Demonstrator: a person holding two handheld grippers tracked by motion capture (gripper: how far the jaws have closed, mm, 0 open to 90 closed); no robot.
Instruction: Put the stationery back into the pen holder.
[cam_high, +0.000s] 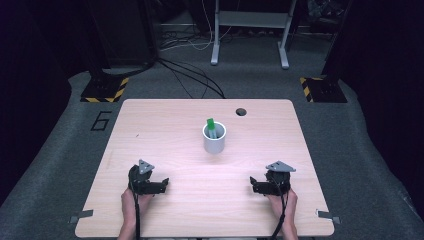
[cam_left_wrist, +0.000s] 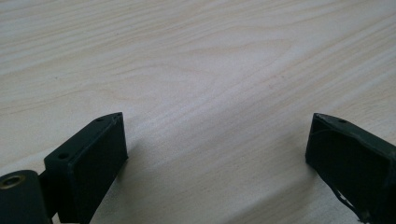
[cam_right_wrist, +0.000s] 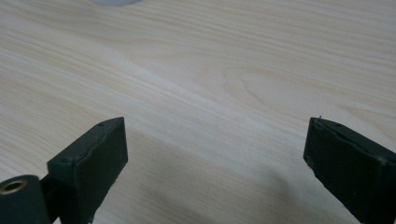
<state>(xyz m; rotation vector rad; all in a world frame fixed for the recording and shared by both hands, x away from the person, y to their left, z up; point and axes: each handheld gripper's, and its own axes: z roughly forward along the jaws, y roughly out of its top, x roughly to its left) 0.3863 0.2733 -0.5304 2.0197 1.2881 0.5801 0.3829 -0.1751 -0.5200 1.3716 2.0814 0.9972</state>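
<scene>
Both grippers sit low on the near desk (cam_high: 165, 125). Left gripper (cam_high: 165, 184) has its fingers wide apart, nothing between them; same for the right gripper (cam_high: 252, 184). Further back, mid-desk, a white cup (cam_high: 214, 139) stands upright with a green marker (cam_high: 211, 125) poking out. Looks like the resting step to me. Next move is probably reaching forward to the cup, lined up over the marker.

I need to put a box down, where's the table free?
Bare wood lies between the left gripper and right gripper, and along the table edges left and right of the white cup. Nowhere crowded.
</scene>
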